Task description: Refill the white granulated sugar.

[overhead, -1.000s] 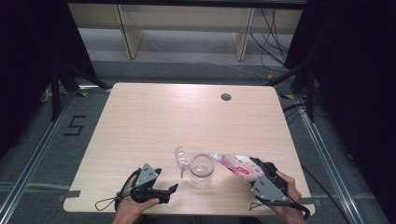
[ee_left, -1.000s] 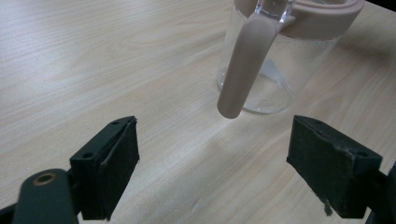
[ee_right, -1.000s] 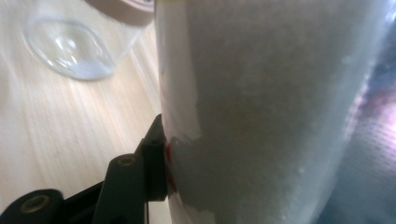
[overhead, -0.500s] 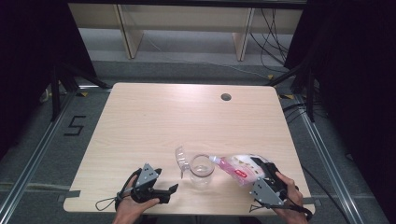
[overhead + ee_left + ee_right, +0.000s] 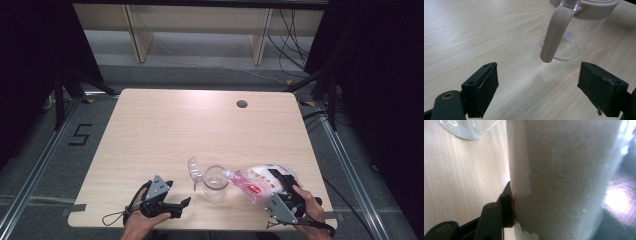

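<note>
The bag is see-through, with white grains and a pink and red label. It is tipped on its side, and its narrow end points down at the open top of the glass jar. The bag's mouth sits right at the jar's rim. The right tool holds the fat end of the bag between its two black jaws. In the right gripper view the bag presses against one jaw, so the grip looks firm.

The jar stands upright near the front edge of the tabletop. Its lid is flipped open and leans off to the left side. In the left gripper view the jar has a pinkish rim and a handle hanging down its side. The jar looks almost empty, with maybe a thin layer at the bottom, but it is hard to tell.

The left tool rests low on the tabletop just left of the jar. Its jaws stand wide apart and hold nothing.

So the pour seems to be starting. Most of the grains are in the bag. Filling the jar and shutting the lid are left to do.
</note>
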A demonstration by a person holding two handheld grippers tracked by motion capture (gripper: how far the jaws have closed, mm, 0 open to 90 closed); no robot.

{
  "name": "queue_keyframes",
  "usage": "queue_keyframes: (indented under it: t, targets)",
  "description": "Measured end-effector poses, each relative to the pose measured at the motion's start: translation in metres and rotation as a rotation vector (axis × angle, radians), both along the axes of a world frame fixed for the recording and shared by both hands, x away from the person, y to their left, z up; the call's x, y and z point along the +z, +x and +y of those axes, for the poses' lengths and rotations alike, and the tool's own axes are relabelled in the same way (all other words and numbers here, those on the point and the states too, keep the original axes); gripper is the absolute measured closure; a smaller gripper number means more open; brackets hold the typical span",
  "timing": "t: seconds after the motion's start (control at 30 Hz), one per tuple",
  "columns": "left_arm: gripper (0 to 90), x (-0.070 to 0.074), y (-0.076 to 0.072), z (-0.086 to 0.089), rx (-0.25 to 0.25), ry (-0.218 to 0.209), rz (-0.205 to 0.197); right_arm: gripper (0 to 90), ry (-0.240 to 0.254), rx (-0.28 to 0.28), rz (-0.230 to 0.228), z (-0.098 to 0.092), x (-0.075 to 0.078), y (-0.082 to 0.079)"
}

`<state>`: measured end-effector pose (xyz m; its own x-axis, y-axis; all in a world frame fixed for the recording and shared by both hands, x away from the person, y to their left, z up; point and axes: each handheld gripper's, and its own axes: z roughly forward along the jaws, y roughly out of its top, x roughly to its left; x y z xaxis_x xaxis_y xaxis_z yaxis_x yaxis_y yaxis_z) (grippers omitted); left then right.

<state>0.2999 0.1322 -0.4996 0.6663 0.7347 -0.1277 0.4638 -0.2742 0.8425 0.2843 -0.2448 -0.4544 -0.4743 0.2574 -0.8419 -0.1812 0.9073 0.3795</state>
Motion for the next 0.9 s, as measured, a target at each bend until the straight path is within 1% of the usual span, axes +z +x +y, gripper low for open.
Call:
queue_keyframes:
  t: [0.03,0.07,0.13,0.17,0.2,0.23,0.27,0.3,0.33,0.37,0.43,0.47,0.5,0.53,0.6,0.63,0.7,0.73,0.8,0.83,0.9]
  targets:
    - [15.8,0.0,0.0,0.0001,0.0,0.001,-0.001,51.2,-0.003,-0.001,-0.002,0.0001,0.0001,0.0001]
    - [15.8,0.0001,0.0,0.0003,-0.002,0.004,-0.004,51.2,0.015,-0.016,0.008,0.0001,-0.0013,-0.0008]
    - [15.8,0.0,0.0,0.0001,-0.003,0.003,-0.004,51.2,0.009,-0.027,0.018,0.0003,-0.0001,-0.0017]
    - [15.8,-0.0003,-0.0001,-0.0004,0.0,-0.003,0.001,51.2,-0.009,-0.009,0.015,0.0002,0.0016,-0.0005]
    - [15.8,-0.0002,-0.0003,-0.0007,0.004,-0.001,0.002,51.2,0.007,-0.026,0.026,0.0003,0.0007,-0.0016]
    - [15.8,0.0002,-0.0002,-0.0002,0.0,0.01,-0.003,51.2,0.005,-0.028,0.025,0.0006,0.0005,-0.0014]
    - [15.8,0.0001,0.0001,0.0,-0.003,0.009,-0.002,51.3,0.001,-0.017,0.019,0.001,-0.0005,0.0002]
    - [15.8,0.0,0.0003,0.0001,-0.005,0.011,-0.003,51.3,-0.025,-0.01,0.015,0.0018,0.0012,-0.0002]
    - [15.8,-0.0001,0.0003,-0.0002,-0.002,0.008,-0.002,51.3,-0.042,-0.002,-0.001,0.0022,0.0008,0.0013]
    - [15.8,-0.0001,0.0003,-0.0002,-0.002,0.007,-0.003,51.3,-0.026,-0.027,0.017,0.0025,-0.0006,-0.0006]
    - [15.8,-0.0001,0.0004,-0.0001,-0.002,0.006,-0.003,51.4,-0.026,-0.034,0.005,0.0036,-0.0022,-0.0004]
    - [15.8,-0.0002,0.0004,-0.0001,-0.002,0.006,-0.003,51.4,-0.061,-0.026,-0.004,0.0038,0.0003,-0.0005]
    - [15.8,-0.0002,0.0004,-0.0001,-0.002,0.006,-0.003,51.4,-0.093,-0.007,-0.033,0.004,0.0023,0.001]
    - [15.8,-0.0002,0.0003,-0.0002,-0.002,0.006,-0.003,51.5,-0.062,-0.029,-0.019,0.004,-0.0005,-0.0001]
    - [15.8,-0.0002,0.0003,-0.0001,-0.002,0.007,-0.003,51.5,-0.079,-0.029,-0.028,0.0046,0.0005,-0.0001]
    - [15.8,-0.0002,0.0003,-0.0001,-0.002,0.006,-0.003,51.5,-0.108,-0.013,-0.045,0.0049,0.0023,0.0009]
    - [15.8,-0.0001,0.0003,0.0,-0.002,0.006,-0.003,51.6,-0.127,-0.006,-0.056,0.0055,0.0028,0.0012]
    - [15.8,-0.0002,0.0003,-0.0001,-0.002,0.006,-0.003,51.6,-0.1,-0.021,-0.041,0.0055,0.0001,0.0005]
    - [15.8,-0.0002,0.0005,-0.0002,-0.001,0.006,-0.003,51.7,-0.103,-0.044,-0.041,0.0062,-0.0012,-0.0009]
    - [15.8,-0.0002,0.0005,-0.0002,-0.001,0.007,-0.003,51.7,-0.122,-0.032,-0.053,0.0065,-0.0005,0.0]
    - [15.8,-0.0001,0.0005,0.0003,-0.004,0.013,-0.002,51.8,-0.121,-0.038,-0.05,0.0062,-0.0006,0.0003]
